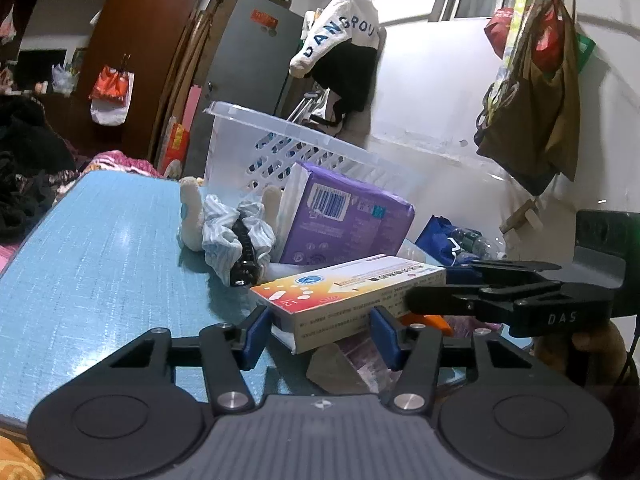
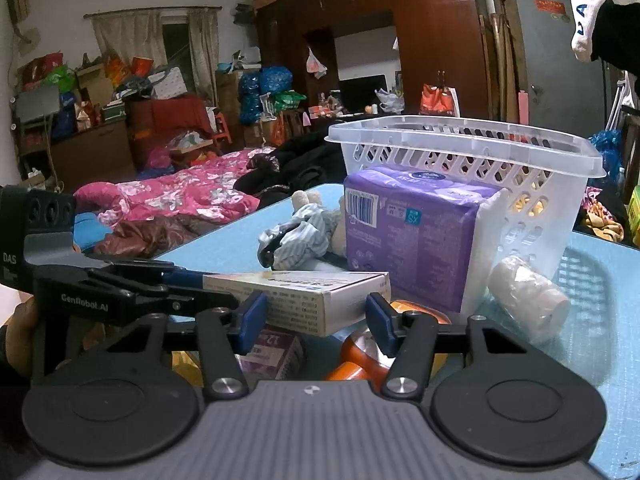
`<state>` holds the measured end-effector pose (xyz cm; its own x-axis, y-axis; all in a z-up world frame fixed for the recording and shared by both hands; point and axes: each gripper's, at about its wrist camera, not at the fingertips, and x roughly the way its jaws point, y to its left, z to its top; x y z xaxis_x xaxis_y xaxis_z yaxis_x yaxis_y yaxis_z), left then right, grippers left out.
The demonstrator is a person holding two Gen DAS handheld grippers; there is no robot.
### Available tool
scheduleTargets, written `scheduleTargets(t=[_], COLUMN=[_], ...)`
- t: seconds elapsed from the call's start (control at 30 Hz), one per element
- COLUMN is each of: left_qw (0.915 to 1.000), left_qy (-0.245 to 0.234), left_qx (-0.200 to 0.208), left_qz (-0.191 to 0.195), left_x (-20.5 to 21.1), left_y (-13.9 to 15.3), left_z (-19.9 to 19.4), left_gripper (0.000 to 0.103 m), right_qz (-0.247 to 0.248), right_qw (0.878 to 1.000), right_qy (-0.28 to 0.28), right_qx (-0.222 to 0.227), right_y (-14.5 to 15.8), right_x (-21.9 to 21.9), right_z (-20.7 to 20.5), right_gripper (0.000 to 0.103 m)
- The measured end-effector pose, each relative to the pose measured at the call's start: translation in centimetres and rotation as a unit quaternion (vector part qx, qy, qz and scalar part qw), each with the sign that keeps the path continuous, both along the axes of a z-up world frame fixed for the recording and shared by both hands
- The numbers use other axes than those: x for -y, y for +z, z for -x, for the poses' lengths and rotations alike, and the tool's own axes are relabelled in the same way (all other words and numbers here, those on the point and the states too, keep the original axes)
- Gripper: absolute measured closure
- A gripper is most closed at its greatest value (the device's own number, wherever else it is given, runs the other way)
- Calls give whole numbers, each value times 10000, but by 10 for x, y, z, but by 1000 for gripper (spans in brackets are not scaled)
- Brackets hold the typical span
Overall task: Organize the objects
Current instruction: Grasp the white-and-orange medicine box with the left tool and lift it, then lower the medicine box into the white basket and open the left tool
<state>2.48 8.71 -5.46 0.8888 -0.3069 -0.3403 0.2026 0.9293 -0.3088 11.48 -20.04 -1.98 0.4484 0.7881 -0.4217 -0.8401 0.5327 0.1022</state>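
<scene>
Right now a flat medicine box (image 1: 352, 288) sits between both pairs of blue pads, one gripper at each end. Seen from the left wrist, the left gripper (image 1: 320, 332) straddles the box's near end: the left blue pad (image 1: 256, 332) lies against one side of the carton and the right pad against the other, so the jaws appear to grip it, half closed. The box is tilted, its far end raised, with its orange, yellow and white printed face upward. The right gripper (image 1: 416, 300) comes in from the right side of that view, its black fingers reaching the box's far end.

From the right wrist, the right gripper (image 2: 316, 316) holds the same medicine box (image 2: 312, 300) between its blue pads, which meet the carton's grey sides; the left gripper (image 2: 212, 288) enters from the left and reaches the box's other end. Beneath the box lie a small purple carton (image 2: 276, 354) and an orange object (image 2: 360, 356).

Behind the box on the blue table (image 1: 100, 248) stand a purple tissue pack (image 1: 344, 220) leaning against a white slotted basket (image 1: 288, 148), a striped cloth bundle (image 1: 232, 228) with a black item in it, and, in the right wrist view, a white roll (image 2: 528, 296) just beside the basket.
</scene>
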Motion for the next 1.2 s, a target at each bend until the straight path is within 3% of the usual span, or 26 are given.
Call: scheduleTargets(t=[0.43,0.77,0.93,1.2], left_qw=[9959,9864,9831,9816], left_qy=[86,-70,-135,-171], left_qx=[802,1359,1210,493], left_qz=[-398,-923,-1365,-1838], left_x=[17,40,45,43], left_y=[36,111,138,132], left_z=[22,-42,-101,-189], left_gripper=[50,50,51,51], right_qz=[-237,-410,-338,-13], right_qw=[9966,9904,9899,9910], right_qy=[-100,-528,-745,-1149], right_qx=[780,1212,1158,682], right_y=[22,88,109,86], right_x=[9,14,1,-17], right_z=[24,-24,-75,-146], right_gripper=[50,52,53,55])
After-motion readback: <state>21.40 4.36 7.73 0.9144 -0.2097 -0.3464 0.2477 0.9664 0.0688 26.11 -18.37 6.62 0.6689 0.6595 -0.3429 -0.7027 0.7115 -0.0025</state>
